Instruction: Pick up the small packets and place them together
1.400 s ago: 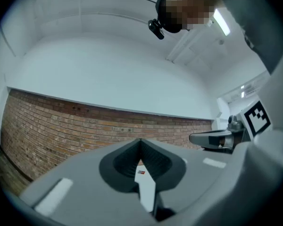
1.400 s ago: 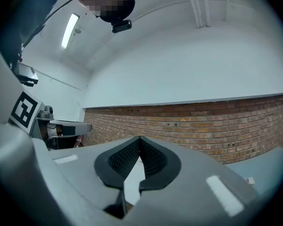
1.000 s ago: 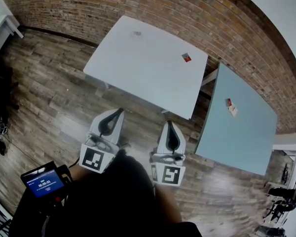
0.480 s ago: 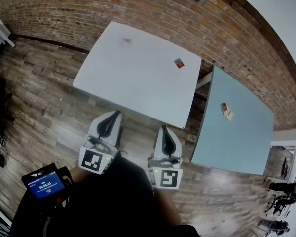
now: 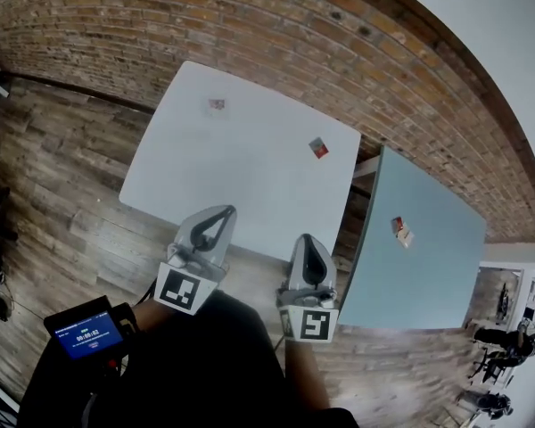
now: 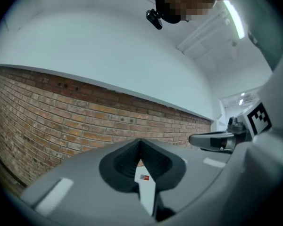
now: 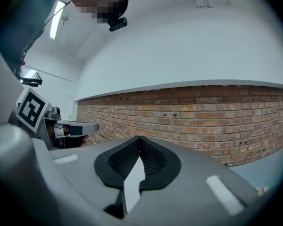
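Both claws are closed with nothing between their tips. The left claw (image 5: 222,213) and the right claw (image 5: 308,239) sit side by side in the lower middle of the head view, pointing toward the top of the frame. In each gripper view the dark ribbed pads meet at the tip.

A red packet (image 5: 318,147) lies near the right edge of the white bench (image 5: 187,172), right of the frame's centre. It also shows small in the left gripper view, in the slit below the closed tips. A pale packet (image 5: 216,106) lies well apart from it, near the far side of that bench, in the upper middle of the frame. A pair of packets (image 5: 400,231), one reddish and one whitish, lies touching on the blue-grey bench (image 5: 432,279) at the right.

The left claw's tip overlaps the near edge of the white bench. A marker cube (image 5: 185,290) sits behind each claw. A device with a blue screen (image 5: 85,335) shows at the lower left. Wooden floor (image 5: 58,185) fills the left side, and a brick wall (image 5: 250,25) curves across the top.
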A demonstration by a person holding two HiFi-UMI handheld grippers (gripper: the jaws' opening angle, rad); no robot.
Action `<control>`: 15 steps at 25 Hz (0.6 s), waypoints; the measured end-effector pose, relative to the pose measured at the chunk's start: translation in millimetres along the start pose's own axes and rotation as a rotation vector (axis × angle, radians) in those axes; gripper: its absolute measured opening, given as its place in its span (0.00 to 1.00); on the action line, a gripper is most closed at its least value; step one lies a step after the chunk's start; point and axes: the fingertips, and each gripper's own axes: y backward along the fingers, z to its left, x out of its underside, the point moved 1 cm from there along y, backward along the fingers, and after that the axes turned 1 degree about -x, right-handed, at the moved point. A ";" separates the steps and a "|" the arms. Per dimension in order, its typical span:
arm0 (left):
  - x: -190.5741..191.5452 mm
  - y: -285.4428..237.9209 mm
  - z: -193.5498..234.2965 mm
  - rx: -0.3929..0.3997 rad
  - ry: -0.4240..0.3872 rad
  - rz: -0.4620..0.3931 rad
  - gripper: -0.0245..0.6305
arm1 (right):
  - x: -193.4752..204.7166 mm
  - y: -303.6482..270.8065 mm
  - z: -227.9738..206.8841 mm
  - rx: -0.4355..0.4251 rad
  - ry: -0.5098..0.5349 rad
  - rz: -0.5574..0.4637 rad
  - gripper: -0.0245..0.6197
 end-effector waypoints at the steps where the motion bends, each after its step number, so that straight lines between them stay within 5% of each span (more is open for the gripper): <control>1: -0.3 -8.5 10.0 0.002 0.012 0.002 0.04 | 0.5 -12.2 -2.7 0.001 -0.004 0.006 0.04; 8: -6.4 -63.4 61.9 0.033 0.023 -0.013 0.04 | -8.3 -78.4 -6.4 0.026 0.044 0.047 0.04; 15: -5.7 -95.8 59.6 0.055 0.054 0.002 0.04 | 5.2 -104.4 -44.7 0.014 0.084 0.107 0.04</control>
